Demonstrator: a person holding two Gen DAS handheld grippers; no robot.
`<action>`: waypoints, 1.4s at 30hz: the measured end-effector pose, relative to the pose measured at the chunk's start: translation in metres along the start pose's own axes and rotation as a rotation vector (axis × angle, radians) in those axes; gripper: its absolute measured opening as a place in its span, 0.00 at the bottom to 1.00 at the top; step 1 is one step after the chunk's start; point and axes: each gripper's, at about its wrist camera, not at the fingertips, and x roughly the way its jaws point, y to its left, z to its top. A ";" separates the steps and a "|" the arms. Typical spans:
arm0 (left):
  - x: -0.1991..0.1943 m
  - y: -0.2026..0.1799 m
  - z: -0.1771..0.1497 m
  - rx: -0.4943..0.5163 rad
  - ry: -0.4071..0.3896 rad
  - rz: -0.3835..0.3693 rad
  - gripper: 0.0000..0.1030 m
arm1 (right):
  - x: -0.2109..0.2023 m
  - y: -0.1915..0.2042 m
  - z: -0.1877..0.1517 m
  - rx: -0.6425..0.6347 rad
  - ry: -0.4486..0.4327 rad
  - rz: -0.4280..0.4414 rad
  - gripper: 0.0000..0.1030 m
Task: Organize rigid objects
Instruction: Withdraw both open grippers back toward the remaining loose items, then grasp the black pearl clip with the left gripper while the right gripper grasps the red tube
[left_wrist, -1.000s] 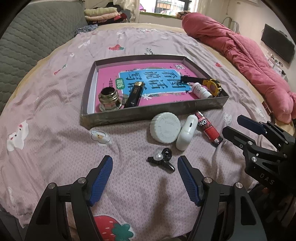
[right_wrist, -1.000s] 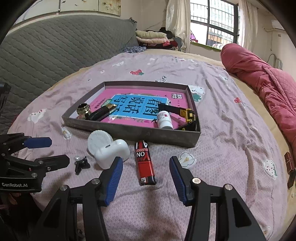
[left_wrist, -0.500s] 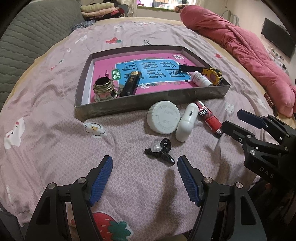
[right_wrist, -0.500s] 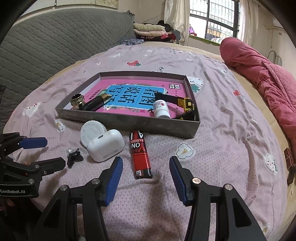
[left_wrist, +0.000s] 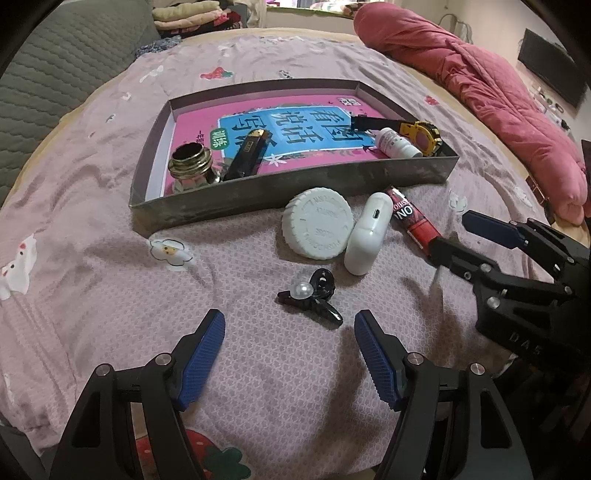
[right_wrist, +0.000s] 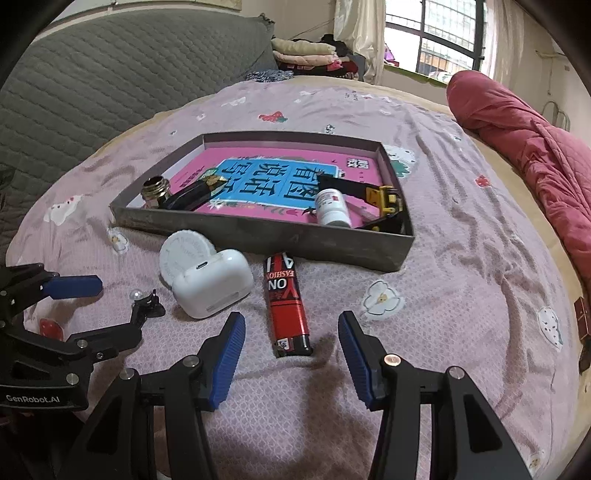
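A grey tray (left_wrist: 288, 192) (right_wrist: 258, 229) with a pink book inside lies on the bed. It holds a brass-capped bottle (left_wrist: 190, 166), a black lighter (left_wrist: 247, 157), a white pill bottle (right_wrist: 332, 206) and a yellow tape measure (right_wrist: 386, 197). In front of it lie a white round lid (left_wrist: 316, 221), a white earbud case (right_wrist: 212, 288), a red lighter (right_wrist: 286, 304) and a black pearl hair clip (left_wrist: 310, 295). My left gripper (left_wrist: 290, 352) is open just short of the clip. My right gripper (right_wrist: 291, 349) is open around the red lighter's near end.
A red quilt (right_wrist: 524, 136) lies along the bed's right side. A grey padded headboard (right_wrist: 92, 92) stands at the left. Folded clothes (right_wrist: 306, 53) sit at the back. Each gripper shows in the other's view, the right one (left_wrist: 517, 266) and the left one (right_wrist: 48, 325).
Both grippers have moved forward and lower toward the loose objects. The right gripper's fingers now flank the red lighter's near end. Nothing has been picked up.
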 end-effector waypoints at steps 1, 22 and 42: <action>0.001 -0.001 0.000 0.003 0.000 0.002 0.72 | 0.002 0.002 0.000 -0.011 0.006 0.001 0.51; 0.018 -0.001 0.010 0.006 -0.004 0.013 0.72 | 0.027 0.006 0.004 -0.036 0.053 -0.015 0.51; 0.027 -0.001 0.017 0.015 0.006 -0.072 0.36 | 0.040 0.009 0.011 -0.036 0.070 -0.009 0.51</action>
